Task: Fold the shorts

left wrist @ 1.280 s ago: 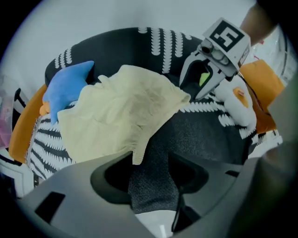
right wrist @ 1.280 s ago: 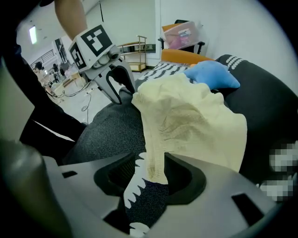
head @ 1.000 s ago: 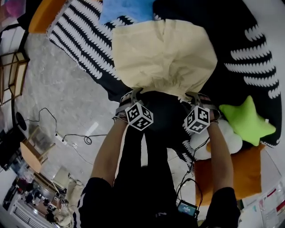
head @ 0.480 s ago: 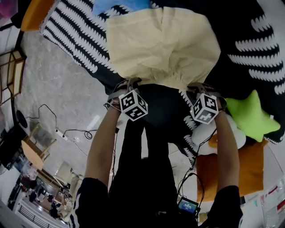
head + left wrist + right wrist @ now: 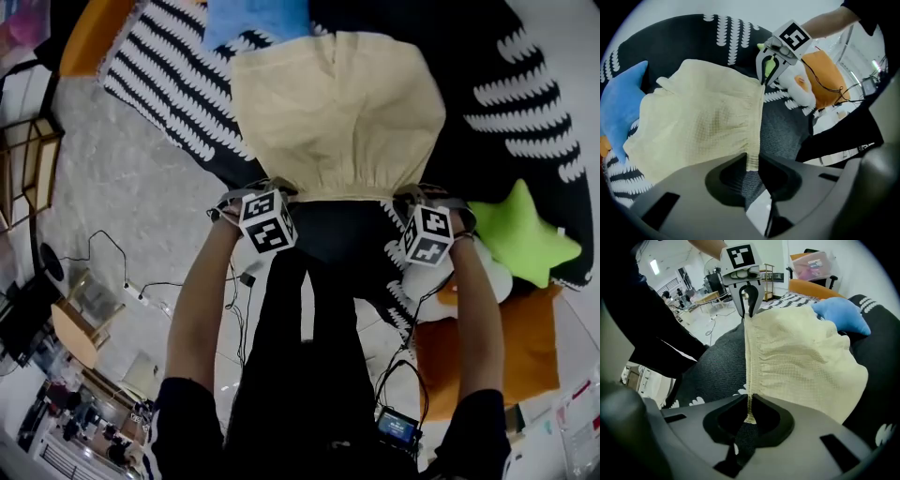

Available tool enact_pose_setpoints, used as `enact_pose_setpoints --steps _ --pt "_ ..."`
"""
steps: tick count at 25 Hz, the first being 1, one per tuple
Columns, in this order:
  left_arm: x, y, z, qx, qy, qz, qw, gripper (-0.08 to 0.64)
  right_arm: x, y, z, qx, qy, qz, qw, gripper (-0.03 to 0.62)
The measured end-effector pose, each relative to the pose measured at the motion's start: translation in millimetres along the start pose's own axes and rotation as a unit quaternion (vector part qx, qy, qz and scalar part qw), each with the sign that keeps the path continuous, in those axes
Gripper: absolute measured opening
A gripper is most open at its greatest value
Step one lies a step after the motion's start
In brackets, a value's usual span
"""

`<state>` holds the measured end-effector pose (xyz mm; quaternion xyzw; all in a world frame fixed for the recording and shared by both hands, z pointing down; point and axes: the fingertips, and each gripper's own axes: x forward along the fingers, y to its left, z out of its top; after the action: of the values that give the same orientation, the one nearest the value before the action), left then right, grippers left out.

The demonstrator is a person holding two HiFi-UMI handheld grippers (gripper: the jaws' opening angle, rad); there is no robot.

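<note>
Top edge crops blue plush (image 5: 255, 17); shorts (image 5: 337, 112) apparently overlap it.

The shorts (image 5: 337, 112) are pale yellow, of a fabric with a fine waffle texture, and they have a gathered elastic waistband (image 5: 342, 190). In the head view they lie spread open on a dark cover (image 5: 469, 56), from the centre toward 12 o'clock. The waistband is the edge at 6 o'clock and the legs point to 12 o'clock. The band is pulled into a straight line. Its 9 o'clock end is between the jaws of the left gripper (image 5: 752, 164) and its 3 o'clock end between those of the right gripper (image 5: 749, 416). Both have just been closing on it. The cloth has soft wrinkles and one crease along the middle.
</note>
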<state>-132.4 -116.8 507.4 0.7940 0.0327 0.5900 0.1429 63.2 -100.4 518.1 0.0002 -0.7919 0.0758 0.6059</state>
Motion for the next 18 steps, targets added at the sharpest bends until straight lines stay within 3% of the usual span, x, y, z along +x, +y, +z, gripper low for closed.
enact_pose_setpoints --steps 6,10,18 --pt "-13.1 -43.0 2.6 0.004 0.024 -0.074 0.997 0.078 -18.8 42.3 0.1 -0.017 0.016 0.03 0.999 0.046" --pt "-3.3 -78.5 -1.3 0.014 0.039 -0.096 0.9945 0.08 -10.6 87.9 -8.3 -0.02 0.034 0.053 0.998 0.046" --pt "26.0 -142.2 -19.0 -0.038 0.03 -0.127 0.9907 0.08 11.1 163.5 -21.0 0.026 0.042 0.075 0.996 0.048"
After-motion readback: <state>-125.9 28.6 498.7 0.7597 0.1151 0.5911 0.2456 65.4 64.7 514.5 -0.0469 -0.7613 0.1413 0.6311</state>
